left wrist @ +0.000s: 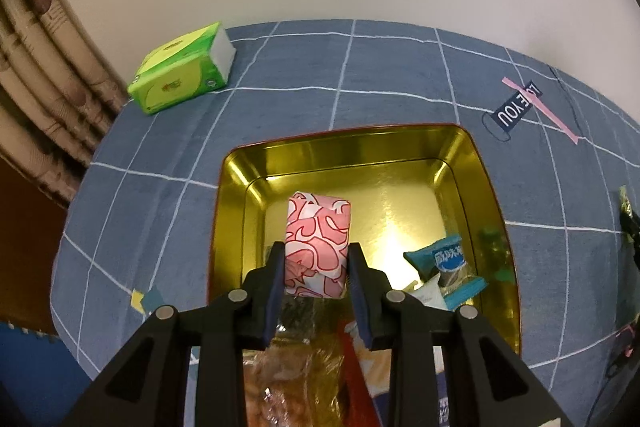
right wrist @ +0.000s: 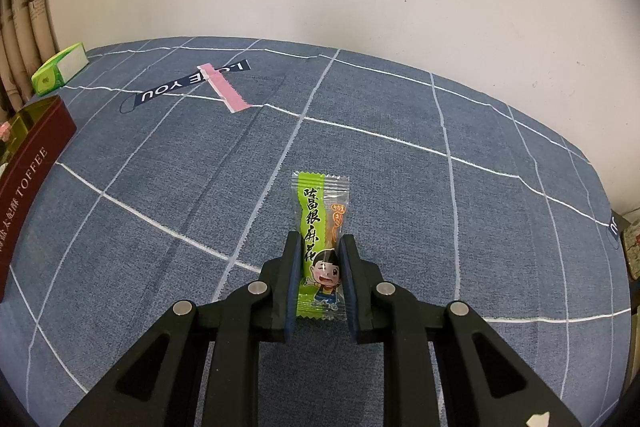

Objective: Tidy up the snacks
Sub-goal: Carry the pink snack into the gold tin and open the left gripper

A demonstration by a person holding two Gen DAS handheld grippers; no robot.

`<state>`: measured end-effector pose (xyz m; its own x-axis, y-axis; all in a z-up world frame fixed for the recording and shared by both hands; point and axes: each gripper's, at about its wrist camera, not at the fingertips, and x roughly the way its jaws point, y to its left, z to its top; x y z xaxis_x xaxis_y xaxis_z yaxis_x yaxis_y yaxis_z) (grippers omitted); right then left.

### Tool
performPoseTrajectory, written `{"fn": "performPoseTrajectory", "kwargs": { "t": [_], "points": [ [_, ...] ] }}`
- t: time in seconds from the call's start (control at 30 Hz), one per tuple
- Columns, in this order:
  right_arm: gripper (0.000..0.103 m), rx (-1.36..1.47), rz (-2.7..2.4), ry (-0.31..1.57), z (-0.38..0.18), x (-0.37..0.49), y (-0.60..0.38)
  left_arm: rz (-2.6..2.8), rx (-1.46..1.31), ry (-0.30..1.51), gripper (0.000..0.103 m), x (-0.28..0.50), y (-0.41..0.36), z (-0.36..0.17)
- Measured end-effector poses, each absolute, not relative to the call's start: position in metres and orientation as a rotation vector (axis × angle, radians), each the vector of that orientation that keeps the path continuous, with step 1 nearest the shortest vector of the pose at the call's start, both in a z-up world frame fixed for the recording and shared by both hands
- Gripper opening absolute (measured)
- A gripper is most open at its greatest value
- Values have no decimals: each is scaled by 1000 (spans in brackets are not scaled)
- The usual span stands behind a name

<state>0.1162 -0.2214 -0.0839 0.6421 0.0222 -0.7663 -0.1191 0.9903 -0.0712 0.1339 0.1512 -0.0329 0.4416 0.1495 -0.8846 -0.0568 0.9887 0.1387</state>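
Above the gold tin (left wrist: 496, 195), the left gripper (left wrist: 316, 259) clamps a pink-patterned snack (left wrist: 318, 239), ready to drop; the right gripper (right wrist: 319, 267) pinches a green packet (right wrist: 316, 227), probably just lifted, well right of the tin.

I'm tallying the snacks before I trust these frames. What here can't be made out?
- Left wrist view: the snacks at the gold tin's near end are hidden by the left tool and its pink-patterned packet.
- Left wrist view: a dark object is cut off at the right edge.
- Right wrist view: the tin's contents are cut off at the left edge.
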Motion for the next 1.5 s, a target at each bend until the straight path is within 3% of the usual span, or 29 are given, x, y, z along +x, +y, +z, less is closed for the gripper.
{"fn": "performPoseTrajectory", "kwargs": {
  "t": [0.8,0.93,1.5],
  "points": [
    [18,-135,74,868,-83,116,-219,76,177,1151,32,141,132,-50],
    [18,-137,73,867,-83,117,-219,65,201,1132,39,139,128,-43],
    [19,-58,76,885,-82,118,-229,148,198,958,42,71,134,21]
  ]
}}
